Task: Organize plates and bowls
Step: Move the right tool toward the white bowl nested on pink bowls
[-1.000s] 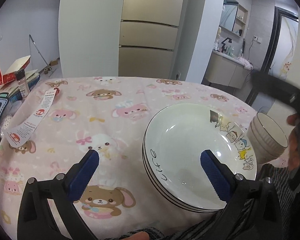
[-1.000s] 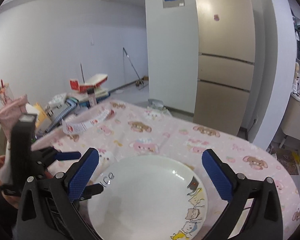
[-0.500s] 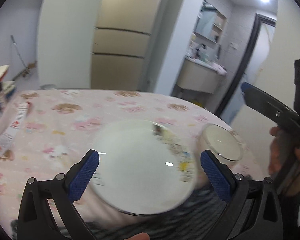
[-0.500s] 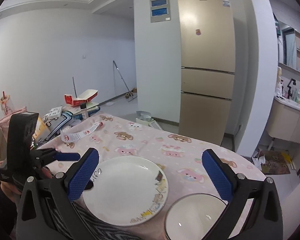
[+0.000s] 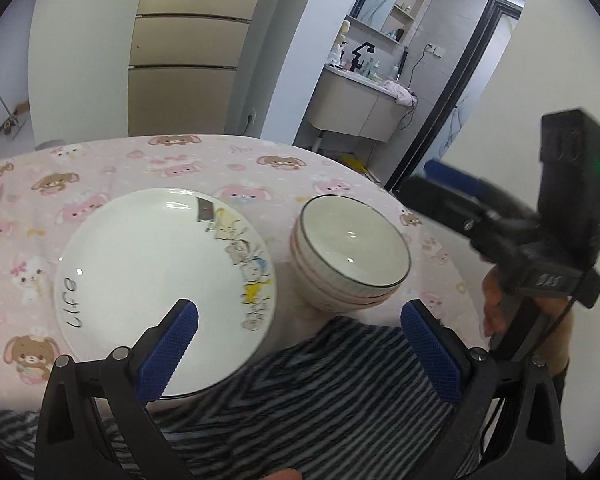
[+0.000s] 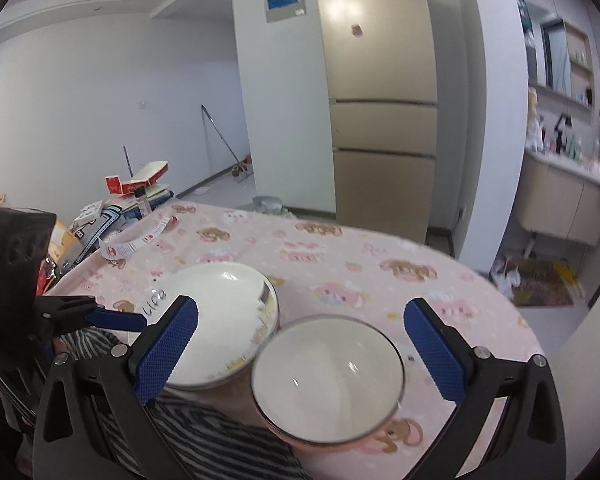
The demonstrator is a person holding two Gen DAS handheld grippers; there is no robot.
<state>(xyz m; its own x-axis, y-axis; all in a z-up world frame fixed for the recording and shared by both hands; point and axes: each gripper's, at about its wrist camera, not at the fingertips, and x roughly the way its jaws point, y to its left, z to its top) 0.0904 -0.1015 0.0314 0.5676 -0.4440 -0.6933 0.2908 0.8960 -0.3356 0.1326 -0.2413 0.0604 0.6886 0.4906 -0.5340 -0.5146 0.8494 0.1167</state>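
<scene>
A stack of white plates (image 5: 156, 272) with cartoon print and "Life" lettering sits at the near edge of the pink-clothed table (image 5: 228, 168). Right of it stands a stack of white bowls (image 5: 350, 250) with pink ribbed outsides. My left gripper (image 5: 296, 356) is open and empty, held above the near table edge between plates and bowls. My right gripper (image 6: 300, 350) is open and empty, hovering just above the bowls (image 6: 327, 374), with the plates (image 6: 216, 300) to its left. The right gripper also shows in the left wrist view (image 5: 452, 188), and the left gripper shows in the right wrist view (image 6: 116, 320).
A striped dark cloth (image 5: 320, 396) lies at the near table edge. A paper strip (image 6: 140, 238) lies at the table's far left, beside a heap of boxes (image 6: 140, 184). A beige fridge (image 6: 380, 100) and a washbasin cabinet (image 5: 356, 104) stand beyond the table.
Both grippers have swung to the right and drawn back. The bowls have come into view in both cameras, and the plates have shifted left. Both grippers stayed open.
</scene>
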